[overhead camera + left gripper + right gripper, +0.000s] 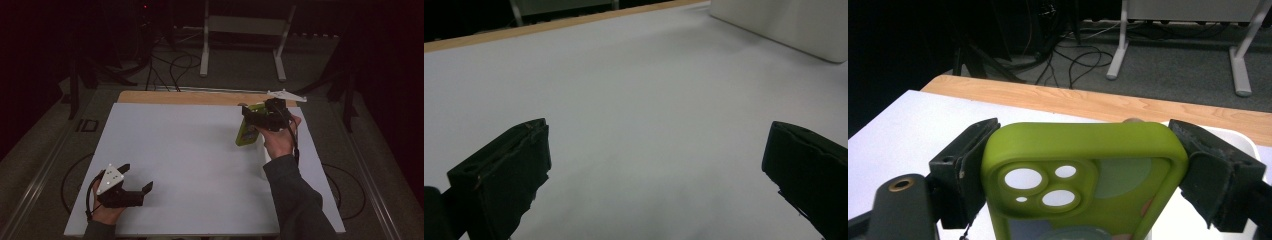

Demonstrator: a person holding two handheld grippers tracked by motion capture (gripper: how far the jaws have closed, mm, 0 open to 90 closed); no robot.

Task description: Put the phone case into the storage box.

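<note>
A lime-green phone case [245,135] with camera cut-outs hangs above the right side of the white table [190,155], tilted on end. My right gripper [253,119] is shut on its two long sides. In the right gripper view the case [1083,150] fills the gap between the black jaws, and my right gripper [1083,165] holds it near the camera end. My left gripper [136,178] rests low at the table's near left corner, open, with nothing between its fingers. The left gripper view shows my left gripper [659,145] spread wide over bare white surface.
A wooden strip [190,97] runs along the table's far edge. A white raised slab or box [784,25] lies on the right part of the table, under the right forearm [295,200]. Beyond the table stand a white frame [245,30] and cables on the floor.
</note>
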